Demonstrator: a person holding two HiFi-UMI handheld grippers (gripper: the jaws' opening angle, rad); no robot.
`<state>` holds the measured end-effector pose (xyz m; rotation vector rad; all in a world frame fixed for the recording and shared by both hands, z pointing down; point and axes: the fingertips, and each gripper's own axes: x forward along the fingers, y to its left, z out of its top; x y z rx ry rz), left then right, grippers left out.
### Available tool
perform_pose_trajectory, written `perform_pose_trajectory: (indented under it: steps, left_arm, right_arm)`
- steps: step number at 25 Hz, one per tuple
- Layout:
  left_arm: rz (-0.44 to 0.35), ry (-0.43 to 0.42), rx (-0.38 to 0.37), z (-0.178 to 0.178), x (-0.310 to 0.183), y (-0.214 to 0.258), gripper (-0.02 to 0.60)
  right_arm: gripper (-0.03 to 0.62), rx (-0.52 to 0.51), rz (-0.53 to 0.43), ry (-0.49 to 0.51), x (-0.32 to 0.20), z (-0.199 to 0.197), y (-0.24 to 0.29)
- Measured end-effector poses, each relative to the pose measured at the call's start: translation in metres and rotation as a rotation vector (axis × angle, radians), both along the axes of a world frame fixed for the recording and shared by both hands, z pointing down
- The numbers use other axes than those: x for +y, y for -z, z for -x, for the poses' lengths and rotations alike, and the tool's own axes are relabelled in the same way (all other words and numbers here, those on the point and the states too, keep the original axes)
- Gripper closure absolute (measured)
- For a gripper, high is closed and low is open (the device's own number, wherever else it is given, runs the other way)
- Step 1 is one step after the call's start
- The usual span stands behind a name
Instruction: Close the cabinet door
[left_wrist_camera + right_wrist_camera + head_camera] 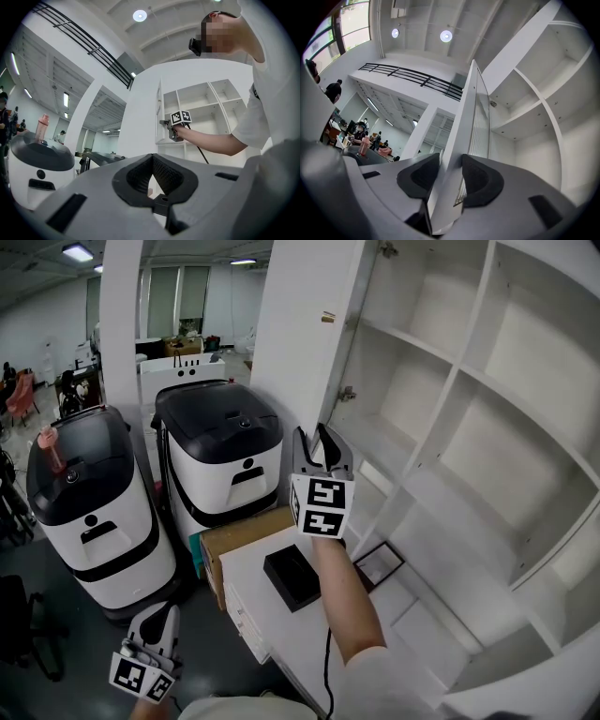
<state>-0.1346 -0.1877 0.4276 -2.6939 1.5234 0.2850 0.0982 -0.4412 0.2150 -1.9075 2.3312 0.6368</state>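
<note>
- L tongs (153, 161): low by my side, tips together, nothing in them. Idle, well apart from the cabinet.
- Worktop (253, 601) just below my R forearm, w/ a black box (292, 577) on it. Looks clear of the door's swing, but I can't be sure.
- R tongs (451, 173): part-closed, one pad on each face of the cabinet door (463, 117) at its free edge. They pinch the panel itself, no handle.
- Door is wide open, standing out from the cabinet (525, 343). All the shelves are bare and exposed.
- Hinge (346, 393) is on the far side of the door.
- Step, I reckon: grip made, the swing itself not done yet.
- Next: carry the edge in an arc about the hinges toward the shelf fronts. Let go before the pad on the inner face gets caught between door and frame, then push it flush.
</note>
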Motion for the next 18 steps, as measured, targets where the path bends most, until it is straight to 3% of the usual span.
perform_pose_trajectory:
  steps: [9, 14, 18]
  left_arm:
    - [0.002, -0.050, -0.028, -0.040, -0.004, 0.000, 0.575]
    - [0.006, -0.083, -0.041, -0.065, -0.007, -0.001, 0.575]
    - [0.016, -0.111, -0.049, -0.086, -0.008, -0.004, 0.575]
  right_arm:
    - [0.467, 0.004, 0.000, -0.033, 0.015, -0.056, -0.002]
    - [0.494, -0.024, 0.003, -0.097, 0.017, -0.108, -0.002]
    - [0.496, -0.009, 0.031, -0.085, 0.016, -0.131, -0.002]
